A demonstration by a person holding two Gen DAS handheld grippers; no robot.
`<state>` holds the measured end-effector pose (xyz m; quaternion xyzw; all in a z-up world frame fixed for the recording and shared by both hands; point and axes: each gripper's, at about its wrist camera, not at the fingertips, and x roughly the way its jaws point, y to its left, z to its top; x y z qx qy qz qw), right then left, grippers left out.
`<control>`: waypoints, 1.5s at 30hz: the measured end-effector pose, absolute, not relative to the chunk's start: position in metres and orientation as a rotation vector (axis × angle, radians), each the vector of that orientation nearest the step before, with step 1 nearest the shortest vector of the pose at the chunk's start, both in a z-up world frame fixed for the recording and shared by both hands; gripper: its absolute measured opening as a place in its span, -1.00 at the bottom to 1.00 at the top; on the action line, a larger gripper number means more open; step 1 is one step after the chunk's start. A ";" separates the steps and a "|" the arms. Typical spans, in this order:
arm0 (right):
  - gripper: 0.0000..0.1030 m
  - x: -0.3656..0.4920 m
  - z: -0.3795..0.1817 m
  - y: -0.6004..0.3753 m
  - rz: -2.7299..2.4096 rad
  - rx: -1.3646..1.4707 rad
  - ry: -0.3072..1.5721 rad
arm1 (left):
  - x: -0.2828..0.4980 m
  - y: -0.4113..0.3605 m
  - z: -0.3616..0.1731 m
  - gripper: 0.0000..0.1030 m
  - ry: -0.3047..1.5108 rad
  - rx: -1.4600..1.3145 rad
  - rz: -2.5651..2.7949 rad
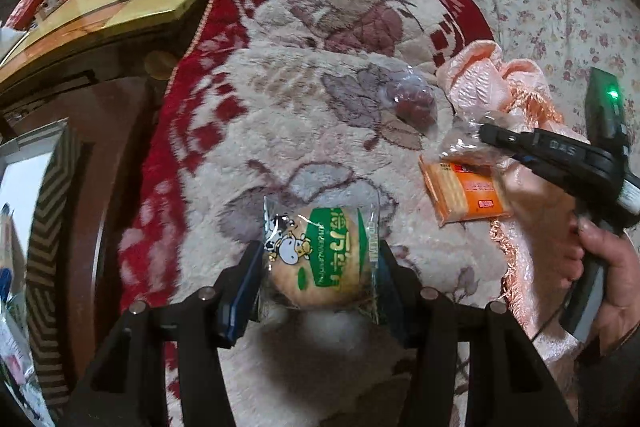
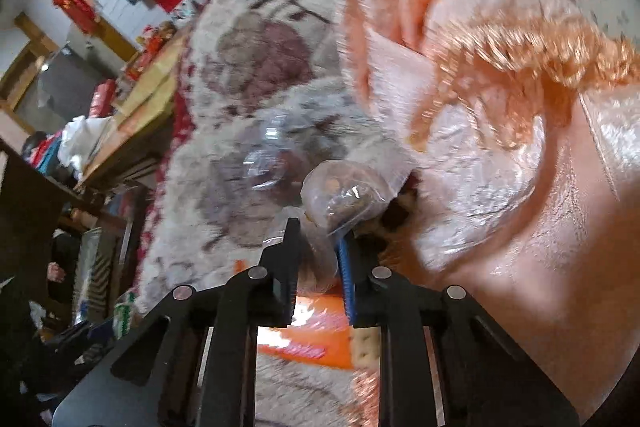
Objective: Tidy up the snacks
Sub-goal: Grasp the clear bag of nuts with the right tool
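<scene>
Left gripper: my left gripper (image 1: pixel 318 263) points down at the bed, and its two fingers pinch the green-labelled biscuit pack (image 1: pixel 320 255) from either side.
Biscuit pack: it is a round biscuit in a clear wrapper with a cartoon cow and green print, held just above the fleece blanket (image 1: pixel 280 107).
Right gripper: my right gripper (image 2: pixel 318 247) has its fingers drawn close together. In its own view clear plastic sits between them. From the left wrist view I see its black tips resting on the clear end of the orange cracker pack (image 1: pixel 466 193).
Cracker pack: it lies at the right edge of the fleece blanket, partly on the pink fringed cloth (image 1: pixel 488 79), with its orange label face up. In the right wrist view it appears blurred below the fingers (image 2: pixel 316 339).
Clear bag: a clear bag with something dark red inside (image 1: pixel 412 99) sits further back on the blanket, well apart from both packs.
Hand: a hand (image 1: pixel 612 267) grips the handle of the right gripper at the right side of the left wrist view.
Surroundings: a wooden table with a yellow top (image 1: pixel 132 3) stands to the left of the bed.
Blur: the right wrist view is smeared, so I cannot tell exactly how much of the wrapper the fingers catch.
</scene>
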<state>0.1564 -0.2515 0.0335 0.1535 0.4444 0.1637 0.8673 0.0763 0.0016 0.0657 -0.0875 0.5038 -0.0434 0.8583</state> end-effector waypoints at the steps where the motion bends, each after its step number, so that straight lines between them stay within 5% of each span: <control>1: -0.72 0.153 0.038 -0.248 0.360 0.311 0.922 | 0.074 0.005 0.066 0.11 1.059 -0.189 -0.082; 14: -0.82 0.099 0.050 -0.202 0.457 0.213 0.918 | 0.040 0.034 0.065 0.11 1.053 -0.216 -0.012; 18: 0.23 0.090 0.040 -0.206 0.429 0.209 0.931 | 0.036 0.037 0.062 0.11 1.064 -0.220 -0.004; 19: 0.24 0.090 0.038 -0.205 0.416 0.197 0.932 | 0.036 0.037 0.061 0.11 1.066 -0.220 -0.004; 26: 0.24 0.127 0.020 -0.202 0.307 0.141 0.959 | 0.037 0.033 0.061 0.11 1.073 -0.209 -0.013; 27: 0.13 0.129 0.020 -0.204 0.318 0.165 0.940 | 0.036 0.033 0.062 0.11 1.070 -0.205 -0.013; 28: -0.19 0.131 0.019 -0.208 0.331 0.197 0.932 | 0.036 0.033 0.062 0.11 1.069 -0.204 -0.011; 31: -0.31 0.128 0.020 -0.215 0.367 0.260 0.942 | 0.035 0.035 0.063 0.11 1.070 -0.213 -0.010; 42: -0.32 0.071 0.051 -0.183 0.510 0.229 0.897 | 0.008 0.053 0.085 0.11 1.005 -0.216 0.032; 45: -0.48 0.057 0.059 -0.167 0.568 0.223 0.889 | -0.001 0.059 0.093 0.11 0.982 -0.198 0.056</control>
